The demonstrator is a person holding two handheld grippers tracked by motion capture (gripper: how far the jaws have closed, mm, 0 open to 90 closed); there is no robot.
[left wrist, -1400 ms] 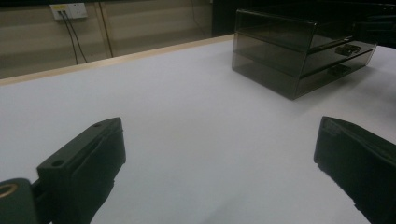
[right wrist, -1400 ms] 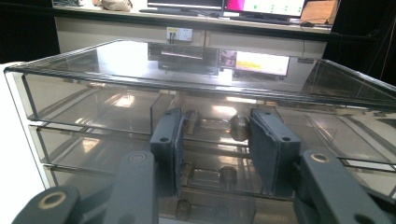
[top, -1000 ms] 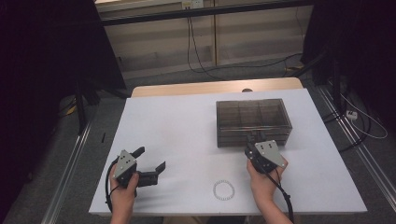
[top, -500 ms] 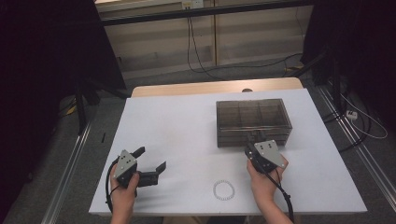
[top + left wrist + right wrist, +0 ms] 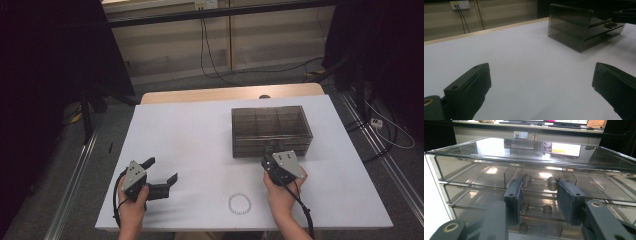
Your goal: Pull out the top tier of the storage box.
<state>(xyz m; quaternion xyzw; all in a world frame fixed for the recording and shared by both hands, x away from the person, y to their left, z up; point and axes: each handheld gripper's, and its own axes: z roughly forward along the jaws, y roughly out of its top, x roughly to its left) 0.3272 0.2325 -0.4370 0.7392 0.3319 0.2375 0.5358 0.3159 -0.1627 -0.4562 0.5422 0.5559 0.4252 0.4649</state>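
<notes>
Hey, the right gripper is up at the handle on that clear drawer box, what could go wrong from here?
The right gripper has its jaws either side of the top drawer's handle; whether they press on it I cannot tell, so they might slip off on a pull. The drawer box looks light, and the left gripper sits open far from it, so the box may slide toward the person instead of the drawer opening. A sliding box could reach the bead bracelet.

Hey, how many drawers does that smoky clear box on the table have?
3, stacked in the box: top drawer with its handle between the right tongs, middle drawer beneath, bottom drawer lowest.
</notes>
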